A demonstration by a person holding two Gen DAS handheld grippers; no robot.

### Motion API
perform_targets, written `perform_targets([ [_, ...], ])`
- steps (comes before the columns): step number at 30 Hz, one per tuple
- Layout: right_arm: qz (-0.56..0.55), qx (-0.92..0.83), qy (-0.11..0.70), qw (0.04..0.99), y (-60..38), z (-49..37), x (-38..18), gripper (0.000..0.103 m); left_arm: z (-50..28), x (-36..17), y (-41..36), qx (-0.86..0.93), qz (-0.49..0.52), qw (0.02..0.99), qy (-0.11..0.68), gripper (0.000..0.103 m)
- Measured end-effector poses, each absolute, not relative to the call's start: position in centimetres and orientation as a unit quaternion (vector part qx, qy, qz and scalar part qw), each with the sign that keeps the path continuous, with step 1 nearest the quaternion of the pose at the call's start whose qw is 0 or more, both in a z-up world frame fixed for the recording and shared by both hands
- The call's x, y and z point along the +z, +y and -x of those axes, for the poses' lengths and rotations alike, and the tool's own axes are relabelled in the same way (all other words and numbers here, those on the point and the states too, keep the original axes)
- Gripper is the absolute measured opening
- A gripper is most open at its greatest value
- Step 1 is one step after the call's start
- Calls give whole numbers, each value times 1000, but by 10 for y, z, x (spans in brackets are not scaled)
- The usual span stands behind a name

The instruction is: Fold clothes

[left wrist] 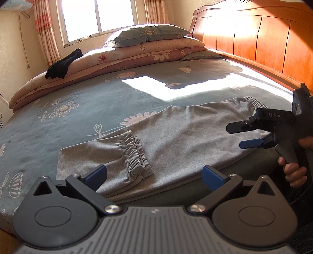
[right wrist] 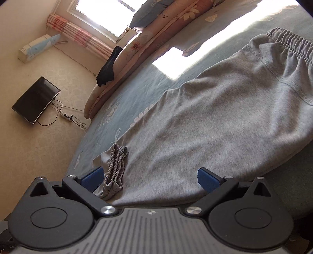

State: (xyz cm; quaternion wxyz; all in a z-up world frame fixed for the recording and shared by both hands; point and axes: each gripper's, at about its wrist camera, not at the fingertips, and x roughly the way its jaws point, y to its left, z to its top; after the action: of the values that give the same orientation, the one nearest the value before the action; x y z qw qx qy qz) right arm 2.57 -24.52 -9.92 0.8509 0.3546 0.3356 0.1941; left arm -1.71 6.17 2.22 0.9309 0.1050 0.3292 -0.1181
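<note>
My left claw (left wrist: pixel 154 175) sits nearest in its own view, blue pads spread wide, released, gripping nothing, hovering over the near edge of the grey sweatpants (left wrist: pixel 176 136). Right claw (right wrist: pixel 150 178) same story in its view: jaws apart, empty, above the grey fabric. In the left view I also see the right claw from the side at the right edge, a hand (left wrist: pixel 293 170) wrapped on its handle, fingers parted over the pants' waist end.

The sweatpants lie flat on the bed (left wrist: pixel 78 117), along its near edge, partly folded: the elastic leg cuffs (left wrist: pixel 137 154) are doubled back on top of the legs, just ahead of my left claw. The elastic waistband (left wrist: pixel 254 101) is at the far right end, toward the headboard (left wrist: pixel 264 39). In the right view the cuffs (right wrist: pixel 115 170) sit right beside the left pad.

The bedsheet is blue-grey with a flower print, with a sun patch beyond the pants. Further back, folded floral quilts (left wrist: pixel 97 62) stacked along the far side, a pillow (left wrist: pixel 150 34) on top, and a black garment (left wrist: pixel 62 64) draped over the quilt's left end. Behind that, window (left wrist: pixel 97 17) and curtains (left wrist: pixel 45 31). On the wall in the right view, a dark TV screen (right wrist: pixel 36 99) with cables and an air conditioner (right wrist: pixel 39 46).
</note>
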Motion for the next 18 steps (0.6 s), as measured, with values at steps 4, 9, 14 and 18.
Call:
perform_targets([
  [4, -413, 135, 276, 857, -306, -6, -90, 103, 18, 19, 62, -120, -102, 931, 328, 102],
  [9, -488, 65, 249, 834, -367, 9, -109, 103, 19, 17, 58, -128, -100, 932, 324, 102],
  [14, -519, 39, 264, 812, -391, 0, -129, 103, 18, 16, 56, -130, -104, 930, 327, 102],
  [18, -513, 11, 289, 808, -393, -16, -140, 103, 18, 14, 59, -123, -100, 931, 329, 102],
])
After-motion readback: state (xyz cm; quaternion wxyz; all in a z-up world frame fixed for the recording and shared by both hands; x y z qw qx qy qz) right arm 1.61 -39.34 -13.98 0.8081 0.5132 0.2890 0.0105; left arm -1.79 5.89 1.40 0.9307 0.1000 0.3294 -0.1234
